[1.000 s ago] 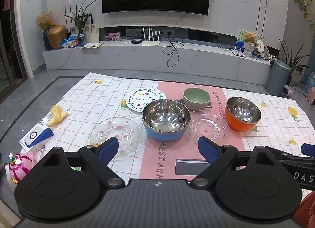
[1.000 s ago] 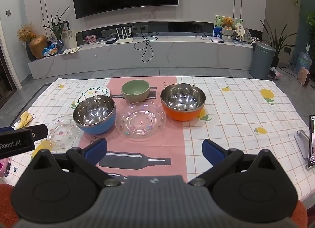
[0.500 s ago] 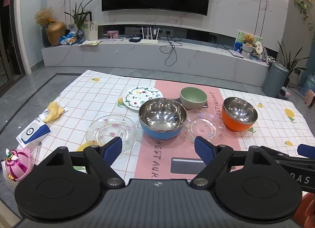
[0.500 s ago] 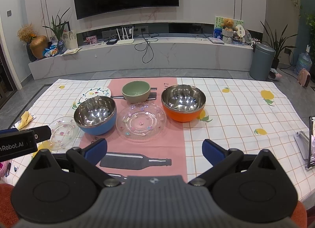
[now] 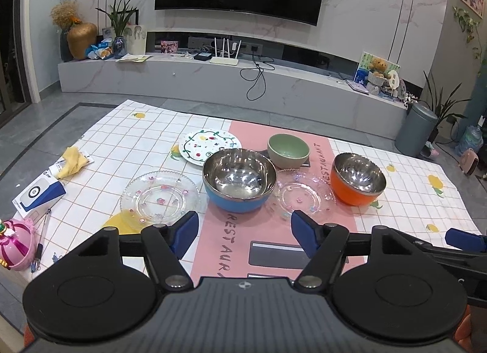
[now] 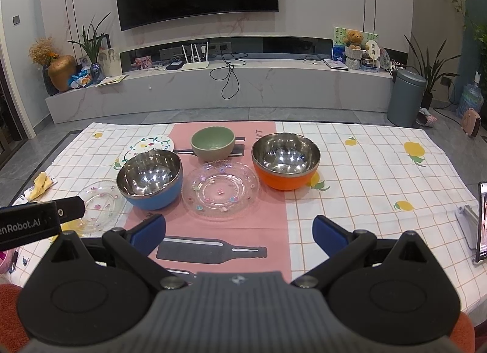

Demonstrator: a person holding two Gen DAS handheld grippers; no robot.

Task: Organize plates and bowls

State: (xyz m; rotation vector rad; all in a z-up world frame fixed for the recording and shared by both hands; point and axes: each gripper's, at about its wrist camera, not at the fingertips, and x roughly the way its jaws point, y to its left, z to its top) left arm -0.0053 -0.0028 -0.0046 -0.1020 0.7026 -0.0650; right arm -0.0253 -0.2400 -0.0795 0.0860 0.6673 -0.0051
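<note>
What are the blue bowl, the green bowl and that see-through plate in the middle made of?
Blue bowl: likely steel inside, mirror-bright with sharp reflections; the matte blue shell could be plastic or paint.
Green bowl: probably glazed ceramic, with a soft even sheen.
See-through plate: glass or clear plastic; the tablecloth shows through.

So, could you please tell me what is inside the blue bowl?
Nothing visible: the blue bowl shows only its bare steel lining with light reflections. The near inner wall is hidden by its rim.

Bare cloth (image 6: 365, 176) right of orange bowl (image 6: 285, 160).
</note>
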